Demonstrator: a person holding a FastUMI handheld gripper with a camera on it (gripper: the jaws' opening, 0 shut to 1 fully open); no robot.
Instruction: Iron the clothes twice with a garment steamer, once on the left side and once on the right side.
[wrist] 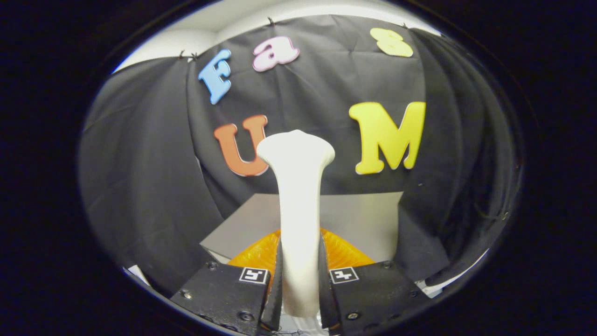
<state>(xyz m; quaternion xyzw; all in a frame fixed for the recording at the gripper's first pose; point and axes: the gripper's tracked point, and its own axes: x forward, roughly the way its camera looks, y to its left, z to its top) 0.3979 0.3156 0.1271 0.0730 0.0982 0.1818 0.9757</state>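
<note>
A white garment steamer [298, 196] stands upright between my fingers, its handle running up to a flared head above them. My gripper [299, 270] is shut on the steamer's handle, both fingers pressing its sides. Just beyond the fingers lies an orange garment [343, 252], ribbed or pleated, spread on a grey table [364, 219]. The steamer's handle hides the garment's middle. The head is held well above the cloth, not touching it.
Black cloth walls close in the grey table at the back and on both sides. A white edge [140, 273] shows low to the left of the fingers, and another to their right.
</note>
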